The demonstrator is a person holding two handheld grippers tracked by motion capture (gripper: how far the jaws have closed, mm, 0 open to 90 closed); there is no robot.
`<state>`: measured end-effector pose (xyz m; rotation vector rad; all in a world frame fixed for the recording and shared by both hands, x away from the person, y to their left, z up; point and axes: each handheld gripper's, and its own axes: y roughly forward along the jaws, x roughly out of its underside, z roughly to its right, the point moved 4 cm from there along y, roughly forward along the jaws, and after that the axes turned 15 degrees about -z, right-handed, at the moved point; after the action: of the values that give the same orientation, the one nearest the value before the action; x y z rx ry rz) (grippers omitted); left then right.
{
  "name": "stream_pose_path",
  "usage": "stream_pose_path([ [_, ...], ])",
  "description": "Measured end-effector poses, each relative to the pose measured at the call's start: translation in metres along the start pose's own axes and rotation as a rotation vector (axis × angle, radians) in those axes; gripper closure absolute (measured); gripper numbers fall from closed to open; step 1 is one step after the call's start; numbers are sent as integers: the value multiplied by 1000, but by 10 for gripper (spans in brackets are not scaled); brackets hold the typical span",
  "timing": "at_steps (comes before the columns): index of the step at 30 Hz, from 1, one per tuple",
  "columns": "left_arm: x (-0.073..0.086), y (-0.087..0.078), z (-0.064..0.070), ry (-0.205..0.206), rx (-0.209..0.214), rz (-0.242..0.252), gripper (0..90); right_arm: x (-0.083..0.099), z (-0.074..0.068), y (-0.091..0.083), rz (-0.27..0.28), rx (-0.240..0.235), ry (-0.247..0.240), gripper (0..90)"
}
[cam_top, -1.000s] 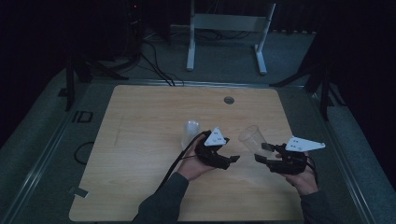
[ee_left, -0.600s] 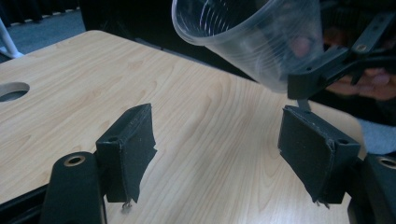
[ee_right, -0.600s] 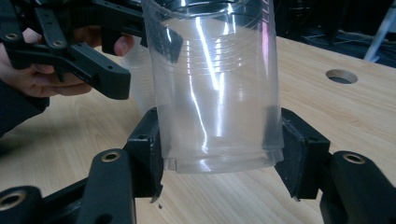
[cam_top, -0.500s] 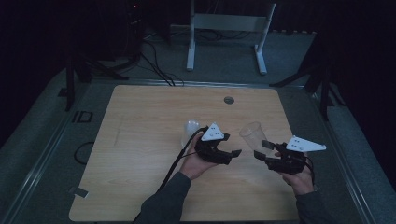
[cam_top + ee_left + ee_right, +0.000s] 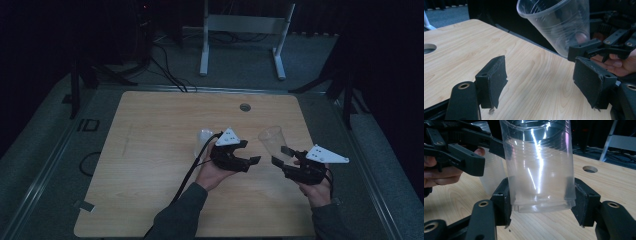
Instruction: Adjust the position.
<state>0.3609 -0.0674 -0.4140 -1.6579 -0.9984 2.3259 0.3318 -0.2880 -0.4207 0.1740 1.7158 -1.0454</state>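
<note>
Both forearms reach in over the near half of the tabletop (image 5: 150, 150), hands side by side. Right hand-held gripper (image 5: 282, 156) clamps the base of a clear plastic cup (image 5: 271, 141), lifted off the wood and tilted, mouth up and away from the person. Left hand-held gripper (image 5: 250, 161) points toward that cup, jaws spread wide with nothing between them, hovering just above the surface. A second clear cup (image 5: 202, 140) stands just beyond the left hand (image 5: 212, 172).
</note>
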Motion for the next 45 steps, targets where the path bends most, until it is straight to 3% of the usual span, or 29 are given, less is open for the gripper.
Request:
stream_pose_path([
  [13, -7, 3, 1, -32, 20, 18, 259, 0, -3, 5, 17, 37, 5, 416],
  [19, -8, 4, 1, -43, 21, 16, 258, 1, -5, 7, 16, 34, 2, 416],
  [29, -12, 5, 2, -78, 54, 50, 258, 2, -6, 8, 30, 39, 8, 416],
  [45, -23, 13, 5, -130, 65, 93, 232, 2, -12, 14, 56, 46, 17, 416],
])
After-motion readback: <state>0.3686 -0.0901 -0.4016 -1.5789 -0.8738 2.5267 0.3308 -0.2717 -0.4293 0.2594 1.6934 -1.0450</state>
